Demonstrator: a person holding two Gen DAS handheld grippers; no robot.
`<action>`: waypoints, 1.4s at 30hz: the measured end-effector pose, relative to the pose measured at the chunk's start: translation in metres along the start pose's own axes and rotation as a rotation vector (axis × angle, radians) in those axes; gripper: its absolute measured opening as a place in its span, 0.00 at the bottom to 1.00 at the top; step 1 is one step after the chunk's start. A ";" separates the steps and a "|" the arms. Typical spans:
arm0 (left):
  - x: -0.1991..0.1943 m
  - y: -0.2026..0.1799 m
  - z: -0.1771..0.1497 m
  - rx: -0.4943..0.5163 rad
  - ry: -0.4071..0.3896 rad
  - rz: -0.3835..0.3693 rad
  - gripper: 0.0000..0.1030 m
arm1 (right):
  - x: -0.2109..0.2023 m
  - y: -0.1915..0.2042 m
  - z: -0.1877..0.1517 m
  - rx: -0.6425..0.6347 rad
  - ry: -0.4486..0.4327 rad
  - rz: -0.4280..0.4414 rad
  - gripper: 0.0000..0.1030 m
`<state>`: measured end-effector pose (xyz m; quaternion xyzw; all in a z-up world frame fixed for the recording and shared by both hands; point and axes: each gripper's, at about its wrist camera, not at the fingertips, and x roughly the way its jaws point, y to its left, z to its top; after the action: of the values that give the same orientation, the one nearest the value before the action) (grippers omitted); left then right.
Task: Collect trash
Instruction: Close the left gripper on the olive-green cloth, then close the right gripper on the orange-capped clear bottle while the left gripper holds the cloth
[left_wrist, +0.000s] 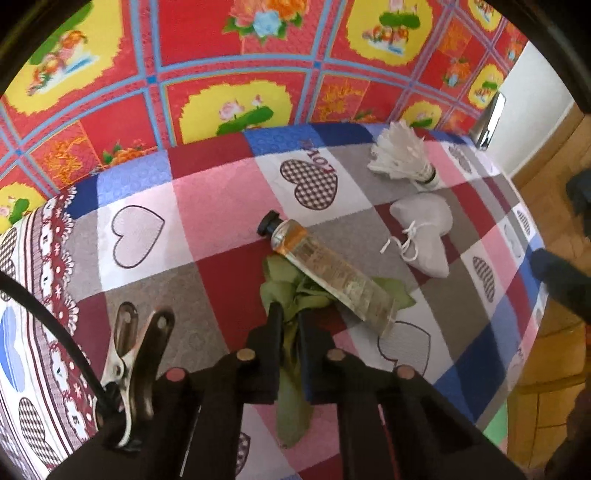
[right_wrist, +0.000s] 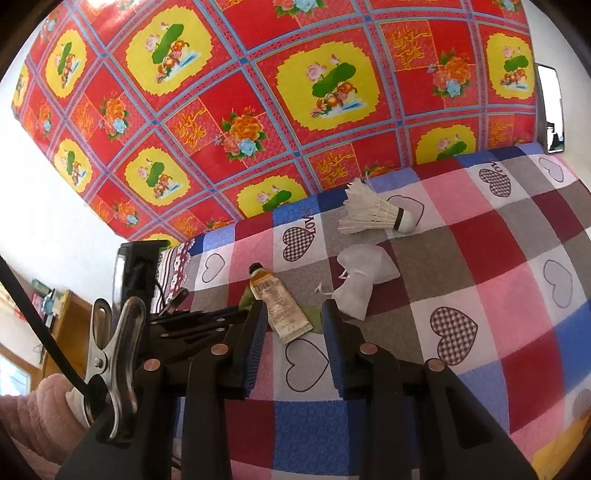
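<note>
Clearly, the crumpled olive-green scrap of thin cloth or paper (left_wrist: 291, 295) lies at the lower centre of the left wrist view, on the checked bed cover with heart prints (left_wrist: 207, 206). The left tool (left_wrist: 290, 317) has its two black jaws closed tight on the lower strip of this scrap, which hangs down between them. Across the top of the scrap rests a squeezed metal tube with a black cap and an orange band (left_wrist: 328, 273), touching it and running from the centre to the lower right.

To the right of the tube, apart from it, lies a small white cloth pouch with a drawstring (left_wrist: 424, 236). Above the pouch, near the upper right, lies a white feather shuttlecock (left_wrist: 399, 158) on its side.

From the right wrist view, the right tool (right_wrist: 295, 317) is at the lower centre with its blue-padded jaws partly open and nothing between them; the end of the tube (right_wrist: 284, 310) shows in the gap beyond them. A silver spring clip (right_wrist: 114, 354) is at the lower left, beside a pink fuzzy sleeve (right_wrist: 33, 410). A red and yellow flowered sheet (right_wrist: 258, 92) fills the upper part behind the bed.
</note>
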<state>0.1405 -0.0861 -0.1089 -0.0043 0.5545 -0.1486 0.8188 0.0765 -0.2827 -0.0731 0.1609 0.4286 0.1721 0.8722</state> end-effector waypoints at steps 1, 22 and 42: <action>-0.004 0.001 -0.001 -0.008 -0.008 -0.001 0.08 | 0.003 0.000 0.000 -0.006 0.008 0.002 0.31; -0.068 0.071 -0.043 -0.311 -0.117 0.057 0.08 | 0.093 0.038 0.007 -0.233 0.185 -0.001 0.43; -0.090 0.104 -0.062 -0.436 -0.152 0.069 0.08 | 0.159 0.069 0.003 -0.480 0.259 -0.142 0.55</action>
<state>0.0783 0.0459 -0.0692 -0.1730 0.5099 0.0037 0.8427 0.1592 -0.1516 -0.1516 -0.1041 0.4938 0.2266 0.8331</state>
